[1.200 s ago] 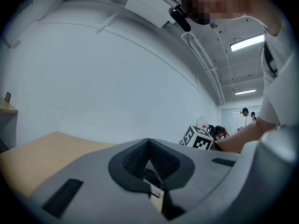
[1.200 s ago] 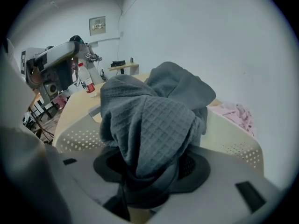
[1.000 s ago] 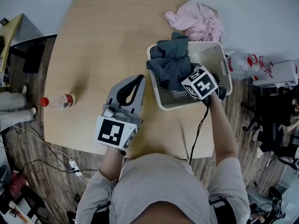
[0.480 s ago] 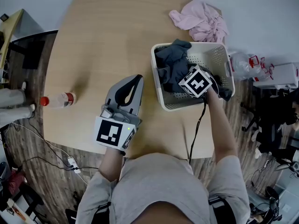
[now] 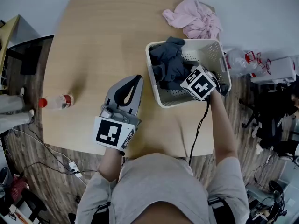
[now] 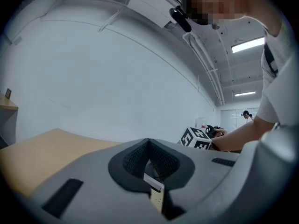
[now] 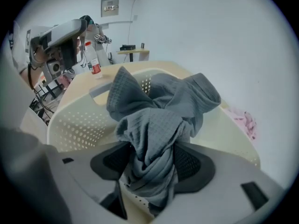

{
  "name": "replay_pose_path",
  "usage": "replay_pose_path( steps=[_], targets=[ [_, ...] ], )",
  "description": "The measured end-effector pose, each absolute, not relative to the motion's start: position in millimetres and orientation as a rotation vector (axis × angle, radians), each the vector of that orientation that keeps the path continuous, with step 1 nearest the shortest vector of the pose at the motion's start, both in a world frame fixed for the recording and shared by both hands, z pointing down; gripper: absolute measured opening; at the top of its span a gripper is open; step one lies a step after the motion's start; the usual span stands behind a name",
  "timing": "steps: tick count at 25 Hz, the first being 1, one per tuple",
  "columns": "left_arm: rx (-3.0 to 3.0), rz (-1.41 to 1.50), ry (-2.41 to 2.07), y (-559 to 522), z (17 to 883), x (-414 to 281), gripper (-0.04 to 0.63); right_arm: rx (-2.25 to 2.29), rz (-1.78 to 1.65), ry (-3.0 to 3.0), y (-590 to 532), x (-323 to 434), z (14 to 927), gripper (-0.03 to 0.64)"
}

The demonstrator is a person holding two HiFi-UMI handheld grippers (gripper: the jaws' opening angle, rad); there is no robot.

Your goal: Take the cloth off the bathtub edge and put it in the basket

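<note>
Reaching into the basket (image 7: 79, 120), the right claw (image 7: 150, 162) has just been opening, spread around the grey cloth (image 7: 154, 125). Left claw (image 6: 149, 160): pressed together.

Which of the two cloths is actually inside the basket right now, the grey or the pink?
The grey cloth. It lies bunched inside the white basket, while the pink cloth sits outside it on the table, past the basket's far rim.

light: even, cool, from ceiling strips (image 6: 247, 43) | shadows: soft | edges: fisheye-bent, dark-vignetted | focus: mostly sharp
</note>
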State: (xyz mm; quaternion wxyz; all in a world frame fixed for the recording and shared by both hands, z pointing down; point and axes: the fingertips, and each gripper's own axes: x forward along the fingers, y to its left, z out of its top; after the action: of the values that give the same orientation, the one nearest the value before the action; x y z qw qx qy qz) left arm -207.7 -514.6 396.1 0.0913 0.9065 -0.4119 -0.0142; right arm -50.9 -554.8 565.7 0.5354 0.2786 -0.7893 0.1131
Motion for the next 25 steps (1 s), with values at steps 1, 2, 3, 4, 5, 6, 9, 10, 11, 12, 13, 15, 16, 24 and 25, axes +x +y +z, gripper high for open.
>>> replay_pose_path(
  steps=[1,2,3,4,5,6,9,10,11,12,13,15,16,24,25],
  targets=[
    [2.698,-0.043,-1.221,-512.9,395.0,-205.5,-0.003,0.677,0.260,-1.900,-553.7,-51.5,559.3,0.295],
    [2.702,-0.043,-1.218,-510.9,393.8,-203.3,-0.003,0.696,0.254,-1.924,-552.7,-51.8,552.4,0.295],
    [2.707,-0.042,-1.217,-508.6,392.4,-200.9,-0.003,0.719,0.256,-1.952,-551.5,-51.6,545.4,0.295],
    [2.713,-0.040,-1.217,-506.1,390.8,-198.4,-0.003,0.745,0.267,-1.984,-550.0,-51.1,538.5,0.293],
    [2.719,-0.038,-1.218,-503.4,389.1,-195.9,-0.003,0.774,0.286,-2.021,-548.4,-50.6,531.6,0.286],
    [2.724,-0.036,-1.219,-500.5,387.3,-193.3,-0.003,0.808,0.308,-2.062,-546.7,-49.8,524.3,0.262],
    [2.738,-0.033,-1.226,-491.4,380.9,-184.1,-0.003,0.941,0.346,-2.180,-541.5,-44.3,501.5,0.088],
    [2.744,-0.031,-1.228,-488.2,378.4,-180.2,-0.003,0.990,0.348,-2.217,-539.1,-41.7,493.8,0.044],
    [2.751,-0.029,-1.229,-484.7,375.9,-175.9,-0.003,1.036,0.349,-2.254,-535.9,-39.1,486.1,0.024],
    [2.759,-0.027,-1.230,-480.8,373.5,-171.2,-0.003,1.079,0.350,-2.291,-532.0,-36.4,478.7,0.011],
    [2.767,-0.026,-1.229,-476.5,371.1,-166.4,-0.003,1.117,0.352,-2.324,-527.3,-33.6,471.7,0.009],
    [2.783,-0.024,-1.229,-467.2,366.0,-156.5,-0.003,1.178,0.355,-2.382,-516.0,-28.1,458.6,0.009],
    [2.790,-0.022,-1.230,-462.4,363.4,-151.6,-0.003,1.204,0.354,-2.405,-509.7,-25.5,452.1,0.009],
    [2.852,-0.028,-1.228,-416.2,339.6,-110.8,-0.003,1.380,0.247,-2.492,-453.1,4.0,400.4,0.009],
    [2.858,-0.029,-1.228,-409.7,337.1,-106.1,-0.003,1.392,0.236,-2.501,-445.0,7.4,394.7,0.009]
  ],
)
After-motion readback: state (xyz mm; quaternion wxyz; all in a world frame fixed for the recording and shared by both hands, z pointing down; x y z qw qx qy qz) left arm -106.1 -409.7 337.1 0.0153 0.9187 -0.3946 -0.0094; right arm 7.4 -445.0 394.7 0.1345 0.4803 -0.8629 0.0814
